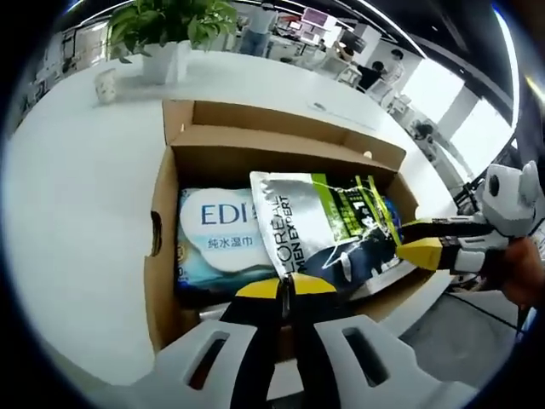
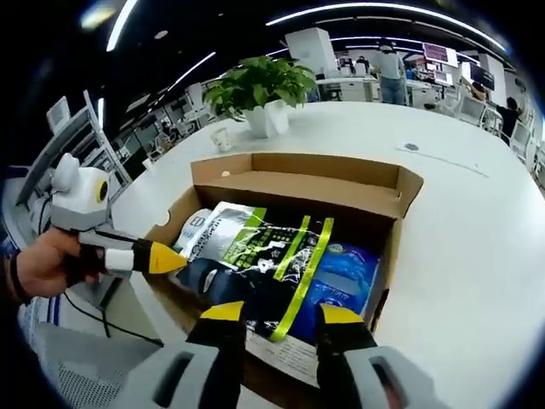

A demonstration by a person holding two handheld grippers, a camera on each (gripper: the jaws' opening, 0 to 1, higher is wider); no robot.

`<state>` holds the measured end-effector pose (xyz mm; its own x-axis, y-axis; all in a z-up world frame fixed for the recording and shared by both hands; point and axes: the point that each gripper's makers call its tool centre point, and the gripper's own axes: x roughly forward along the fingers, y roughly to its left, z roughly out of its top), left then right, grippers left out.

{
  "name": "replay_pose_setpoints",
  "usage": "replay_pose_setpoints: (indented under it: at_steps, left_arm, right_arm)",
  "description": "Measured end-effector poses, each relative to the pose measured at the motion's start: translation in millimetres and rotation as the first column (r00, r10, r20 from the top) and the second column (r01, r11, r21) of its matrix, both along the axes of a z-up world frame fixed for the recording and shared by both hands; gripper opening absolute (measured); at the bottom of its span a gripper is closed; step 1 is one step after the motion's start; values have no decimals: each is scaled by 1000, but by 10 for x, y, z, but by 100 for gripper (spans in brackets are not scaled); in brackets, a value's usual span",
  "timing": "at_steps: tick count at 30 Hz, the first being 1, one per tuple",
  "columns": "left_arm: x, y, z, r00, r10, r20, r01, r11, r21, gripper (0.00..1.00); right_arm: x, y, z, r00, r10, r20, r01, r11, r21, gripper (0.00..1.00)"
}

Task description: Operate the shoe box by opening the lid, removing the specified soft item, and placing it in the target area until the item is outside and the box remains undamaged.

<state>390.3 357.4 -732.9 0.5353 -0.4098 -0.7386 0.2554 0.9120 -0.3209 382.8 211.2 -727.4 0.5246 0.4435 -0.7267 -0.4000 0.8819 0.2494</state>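
An open cardboard shoe box (image 1: pixel 162 213) (image 2: pixel 298 170) sits on the white table with its lid folded back. On top of what is inside lies a soft silver, black and green L'Oreal pouch (image 1: pixel 328 221) (image 2: pixel 264 256). Under it are a white and blue EDI wet-wipes pack (image 1: pixel 221 230) (image 2: pixel 197 226) and a blue pack (image 2: pixel 345 273). My left gripper (image 1: pixel 285 288) (image 2: pixel 166 257) is shut on the pouch's near edge. My right gripper (image 2: pixel 281 313) (image 1: pixel 421 243) is open, its jaws either side of another edge of the pouch.
At the table's (image 1: pixel 77 187) (image 2: pixel 460 221) far side are a potted plant (image 1: pixel 170 34) (image 2: pixel 264 89) and a small cup (image 1: pixel 105 85) (image 2: pixel 223 136). A hand (image 2: pixel 43 264) holds the left gripper. Desks and people fill the office behind.
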Motion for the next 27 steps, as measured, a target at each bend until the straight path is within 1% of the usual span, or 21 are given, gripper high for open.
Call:
replay_pose_setpoints:
  at_steps: [3, 5, 7, 12, 13, 14, 15, 17, 19, 20, 21, 25, 27]
  left_arm:
    - [-8, -4, 1, 1000, 7, -2, -7, 1000, -9, 2]
    - [-4, -8, -9, 1000, 6, -4, -6, 1000, -7, 2]
    - [-6, -14, -8, 1000, 6, -6, -6, 1000, -7, 2]
    - [-7, -8, -13, 1000, 9, -8, -9, 1000, -21, 2]
    - [-3, -7, -12, 1000, 12, -8, -12, 1000, -25, 2]
    - [-4, -10, -9, 1000, 11, -8, -12, 1000, -24, 2]
    - [-6, -13, -7, 1000, 9, -5, -9, 1000, -21, 2]
    - [-10, -15, -5, 1000, 5, -4, -5, 1000, -17, 2]
    - [-10, 0, -9, 1000, 5, -5, -5, 1000, -16, 2]
    - [-11, -1, -5, 1000, 7, -6, -7, 1000, -24, 2]
    - [-14, -2, -5, 1000, 7, -6, -7, 1000, -25, 2]
    - [-16, -6, -4, 1000, 6, -4, -6, 1000, -24, 2]
    - [-15, -4, -6, 1000, 3, -4, -3, 1000, -20, 2]
  right_arm:
    - [24, 1, -4, 1000, -1, -20, 1, 1000, 3, 26]
    - [16, -24, -47, 999, 6, -50, -7, 1000, -17, 23]
    - [27, -27, -57, 998, 5, -70, -6, 1000, -16, 22]
    - [33, -3, -49, 996, 14, -83, -16, 1000, -25, 21]
    - [51, 12, -43, 997, 14, -79, -15, 1000, -17, 20]
    - [54, 48, -35, 996, 10, -87, -10, 1000, 8, 17]
    - [63, 68, -32, 996, 6, -88, -4, 1000, 17, 14]
    - [70, 76, -59, 996, 1, -93, 0, 1000, 10, 15]
    - [69, 78, -75, 992, -35, -119, 41, 998, 44, 15]
    - [51, 72, -82, 985, -75, -157, 88, 993, 76, 15]
    - [46, 63, -85, 982, -85, -167, 100, 991, 84, 14]
    - [55, 64, -83, 984, -89, -157, 102, 991, 81, 12]
    - [63, 26, -67, 983, -105, -151, 120, 989, 90, 5]
